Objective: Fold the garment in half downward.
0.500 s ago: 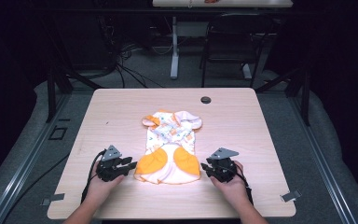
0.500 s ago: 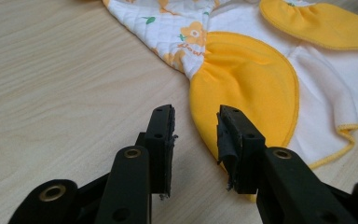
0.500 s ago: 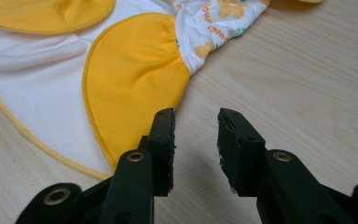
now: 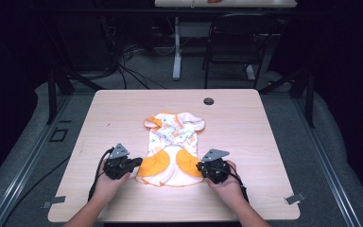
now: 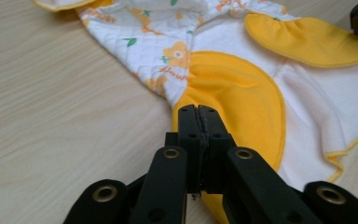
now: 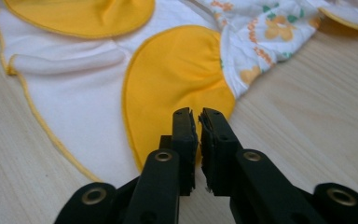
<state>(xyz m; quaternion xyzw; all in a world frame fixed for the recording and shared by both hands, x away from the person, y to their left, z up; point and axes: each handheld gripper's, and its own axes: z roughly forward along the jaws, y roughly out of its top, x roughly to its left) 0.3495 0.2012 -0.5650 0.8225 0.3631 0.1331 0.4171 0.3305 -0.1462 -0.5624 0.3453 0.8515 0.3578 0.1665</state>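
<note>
A small floral baby romper [image 4: 172, 146] lies flat on the bench [image 4: 246, 132]. 2 tongs flank its orange-patched hem, likely ready to fold it: left tongs [image 5: 199, 122] pressed together at the cloth's edge, right tongs [image 6: 195, 125] barely apart.

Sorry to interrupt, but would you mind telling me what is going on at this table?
A person is working on a small baby garment, white with flower print and orange patches, spread on the wooden table. The left claw is shut at the edge of one orange patch, seemingly pinching the cloth. The right claw, nearly shut, sits at the other patch's edge.
</note>
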